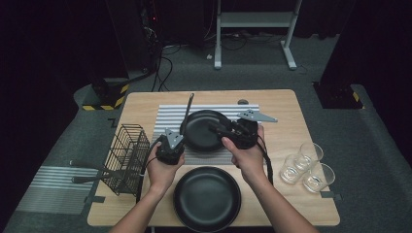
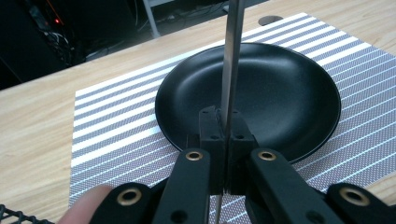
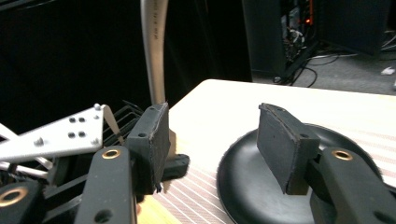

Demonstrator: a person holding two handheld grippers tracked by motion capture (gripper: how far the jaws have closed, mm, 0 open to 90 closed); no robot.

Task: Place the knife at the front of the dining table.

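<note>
My left gripper (image 1: 171,141) (image 2: 224,116) is shut on a thin metal utensil (image 1: 187,112) (image 2: 232,56) that stands upright at the left rim of the far black plate (image 1: 201,131) (image 2: 275,88). That plate lies on a striped placemat (image 1: 170,119) (image 2: 116,126). My right gripper (image 1: 216,130) (image 3: 212,135) points left over the plate (image 3: 247,186), open, with nothing between its pads. The utensil (image 3: 155,46) rises just beyond its left pad. The utensil's working end is hidden.
A second black plate (image 1: 207,198) lies near the front edge of the wooden table (image 1: 291,111). A black wire basket (image 1: 127,158) with utensil handles sticking out stands at the left edge. Three clear glasses (image 1: 311,155) stand at the right.
</note>
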